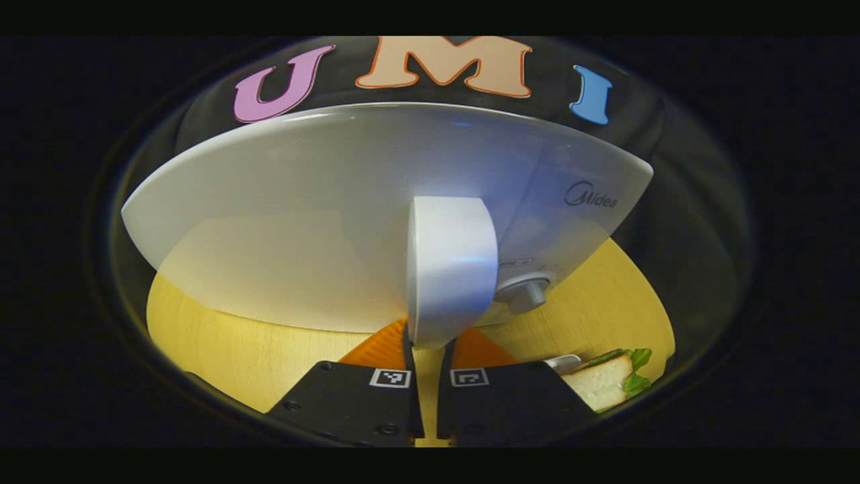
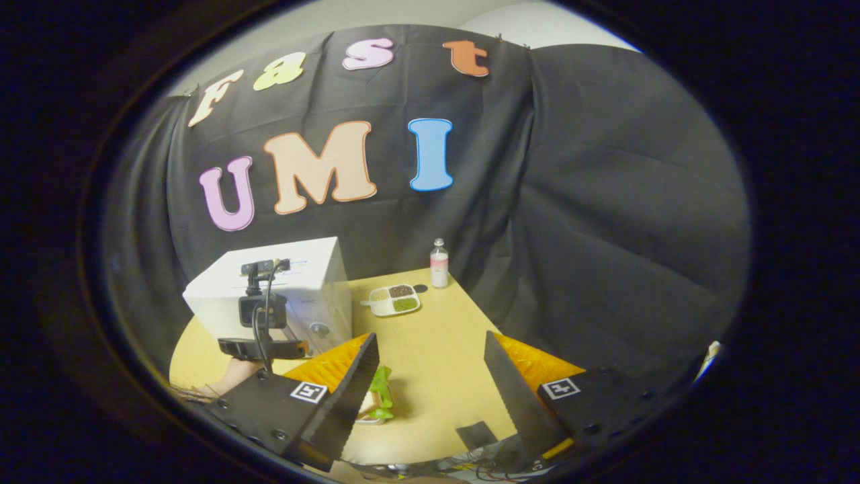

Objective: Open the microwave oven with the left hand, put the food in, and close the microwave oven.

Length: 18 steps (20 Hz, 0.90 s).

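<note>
The white microwave (image 1: pixel 302 222) fills the left gripper view, its door lying flush with the body. My left gripper (image 1: pixel 430 346) is shut on the lower end of the upright white door handle (image 1: pixel 447 262), one finger on each side. A sandwich with lettuce (image 1: pixel 608 378) lies on the wooden table to the right. In the right gripper view the microwave (image 2: pixel 302 275) stands at the left, with the left gripper (image 2: pixel 259 323) and a hand (image 2: pixel 232 371) in front of it. My right gripper (image 2: pixel 430 336) hovers open above the table, the sandwich (image 2: pixel 380 396) partly behind its left finger.
A round knob (image 1: pixel 527 293) sits on the microwave's panel right of the handle. A white compartment tray (image 2: pixel 396 300) and a small bottle (image 2: pixel 439 263) stand at the table's (image 2: pixel 437 376) far side. Black cloth walls close the booth behind and to the right.
</note>
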{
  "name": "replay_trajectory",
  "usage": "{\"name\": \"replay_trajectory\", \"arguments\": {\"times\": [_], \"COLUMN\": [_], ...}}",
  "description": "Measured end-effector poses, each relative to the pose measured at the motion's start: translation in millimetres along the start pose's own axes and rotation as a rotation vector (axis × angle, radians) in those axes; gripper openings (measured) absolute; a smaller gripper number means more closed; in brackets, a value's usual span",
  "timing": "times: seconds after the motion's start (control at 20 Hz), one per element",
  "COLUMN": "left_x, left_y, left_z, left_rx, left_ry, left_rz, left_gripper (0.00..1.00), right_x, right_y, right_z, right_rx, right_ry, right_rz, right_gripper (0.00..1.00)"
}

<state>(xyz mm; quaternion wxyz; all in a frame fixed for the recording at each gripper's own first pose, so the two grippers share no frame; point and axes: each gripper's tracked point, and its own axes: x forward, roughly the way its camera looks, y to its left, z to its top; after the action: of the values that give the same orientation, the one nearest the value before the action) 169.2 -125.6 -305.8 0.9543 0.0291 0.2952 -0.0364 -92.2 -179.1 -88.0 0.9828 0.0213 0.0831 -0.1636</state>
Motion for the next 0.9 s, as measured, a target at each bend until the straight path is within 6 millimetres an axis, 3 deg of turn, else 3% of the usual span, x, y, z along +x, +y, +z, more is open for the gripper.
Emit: {"name": "replay_trajectory", "arguments": {"times": [0.05, 0.1, 0.55, 0.6, 0.65, 0.9], "left_x": [0, 1, -4, -7, -15, -66], "left_y": [0, 0, 2, 2, 3, 13], "left_z": [0, 0, 1, 2, -12, -54], "left_rx": [-0.006, -0.015, -0.089, -0.104, -0.123, -0.036], "left_ry": [-0.01, -0.022, -0.081, -0.081, -0.052, -0.087], "left_rz": [0.005, 0.01, 0.057, 0.065, 0.077, 0.047], "left_gripper": [0.07, 0.07, 0.05, 0.05, 0.03, 0.03], "right_x": [-1, -2, -10, -11, -11, -8], "right_y": [-4, -8, -22, -22, -23, -16], "right_z": [0, 0, -8, -8, -9, -11], "right_rx": [-0.007, -0.014, -0.043, -0.045, -0.049, -0.036], "right_ry": [-0.003, -0.008, -0.007, -0.005, -0.003, 0.01], "right_rz": [0.006, 0.012, 0.079, 0.081, 0.082, 0.125], "right_gripper": [0.99, 0.94, 0.94, 0.99, 0.94, 0.94]}}
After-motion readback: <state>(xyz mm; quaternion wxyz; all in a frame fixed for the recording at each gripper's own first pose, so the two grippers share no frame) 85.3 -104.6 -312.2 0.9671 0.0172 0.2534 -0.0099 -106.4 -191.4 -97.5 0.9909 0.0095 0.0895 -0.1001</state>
